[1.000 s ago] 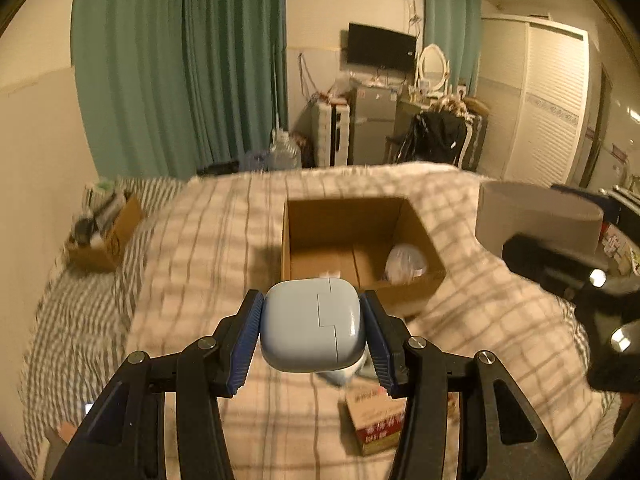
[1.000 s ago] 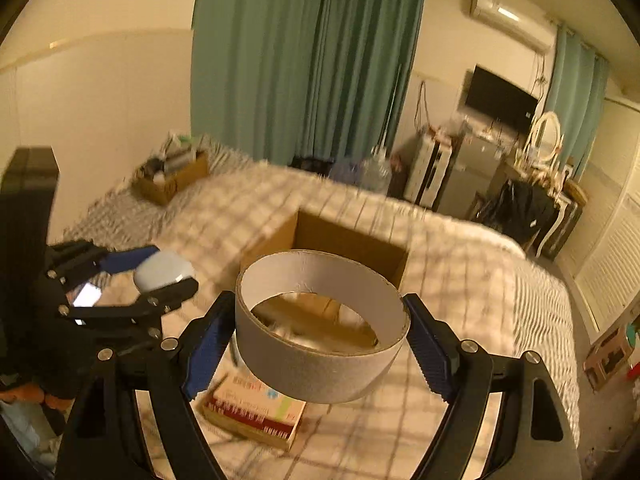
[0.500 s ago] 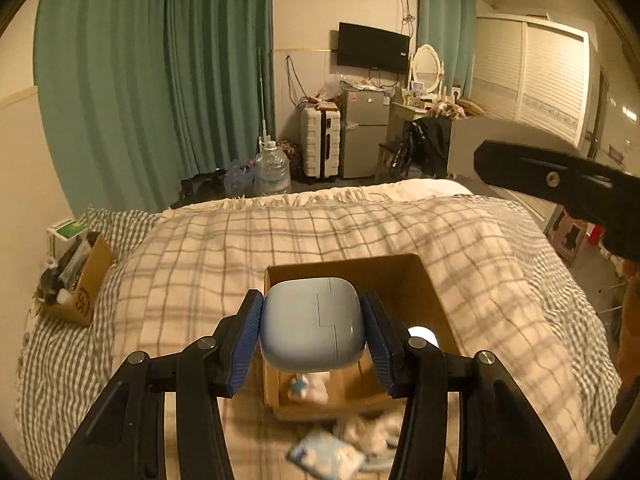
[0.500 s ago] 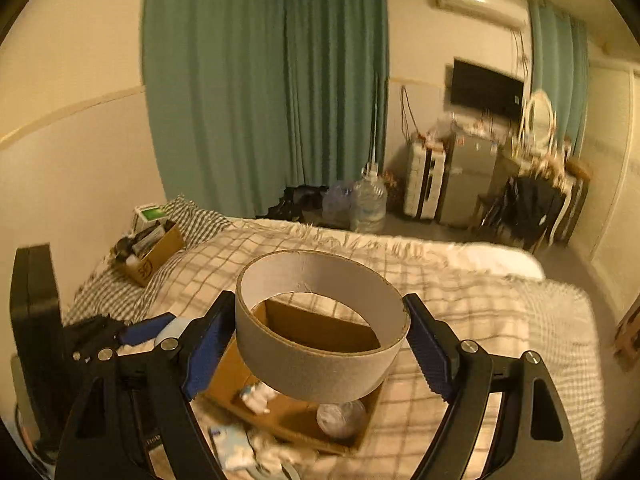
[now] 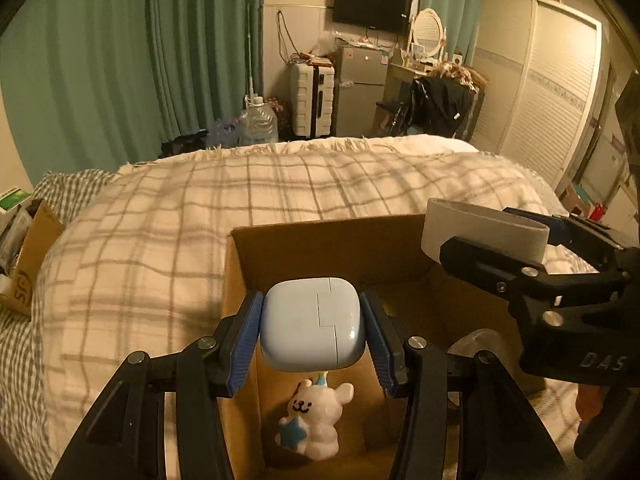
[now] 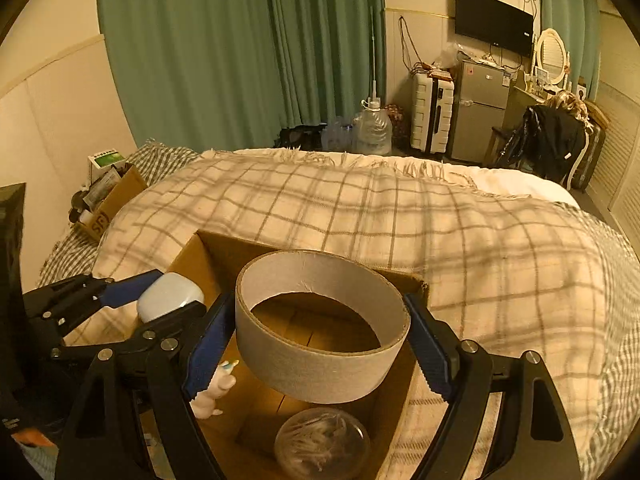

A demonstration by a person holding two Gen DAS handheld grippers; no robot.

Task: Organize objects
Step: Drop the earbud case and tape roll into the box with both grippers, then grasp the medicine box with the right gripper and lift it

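The left gripper (image 5: 312, 338) is closed on a pale blue earbud case (image 5: 312, 324), its blue pads pressed against the case's two sides. It holds the case above the open cardboard box (image 5: 320, 240), on the box's left half. The right gripper (image 6: 322, 340) is spread wide around a cardboard tape roll (image 6: 320, 324) and clamps it by the outer wall, with the roll's hole facing up. The roll hangs over the middle of the same box, beside the left gripper and apart from it.

Inside the box lie a white bear figurine (image 5: 314, 420) holding a blue star and a clear round container (image 6: 322, 444) with pale strands inside. The box sits on a bed under a cream plaid blanket (image 6: 460, 240).

The step in hand looks like the drop-off: both items are carried and poised above the box. The next move probably calls for lowering each gripper past the rim and then opening its jaws. The earbud case needs a bare spot clear of the figurine directly beneath it. The tape roll needs floor space away from the container.

By count: two grippers, one earbud case, one tape roll, one figurine and one container. There are two cardboard boxes, the second (image 6: 108, 204) full of clutter at the bed's far left edge.
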